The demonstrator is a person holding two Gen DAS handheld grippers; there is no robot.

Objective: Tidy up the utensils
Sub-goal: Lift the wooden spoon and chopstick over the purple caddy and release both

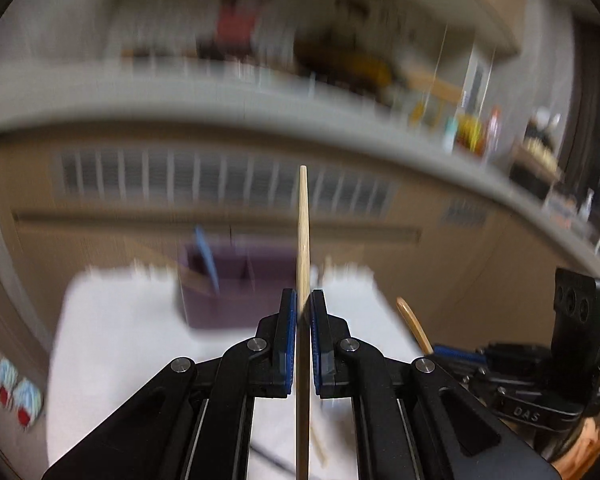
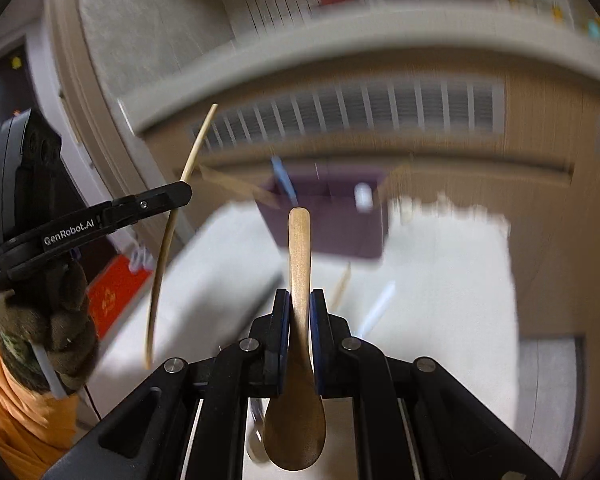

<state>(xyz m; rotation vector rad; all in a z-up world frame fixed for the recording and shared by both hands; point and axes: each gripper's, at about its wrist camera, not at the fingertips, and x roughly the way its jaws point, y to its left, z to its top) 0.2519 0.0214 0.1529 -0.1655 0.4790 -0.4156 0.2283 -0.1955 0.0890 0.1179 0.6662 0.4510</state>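
Wooden chopstick (image 1: 302,240), upright, clamped between the blue pads of the left gripper (image 1: 303,304), above the white cloth (image 1: 112,320). Wooden spoon (image 2: 298,320), handle up and bowl down, pinched in the right gripper (image 2: 299,308). Purple organizer box (image 2: 324,220), blurred, stands on the cloth beyond both tools, holding a blue utensil (image 2: 283,178). More utensils lie on the cloth.

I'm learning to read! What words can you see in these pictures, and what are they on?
"GenRobot.AI": on the left gripper, which holds a chopstick.
"DAS": on the right gripper's mount, beside the spoon it holds.
A small white label near "GenRobot.AI" and the red mat's pattern are too blurred to read.
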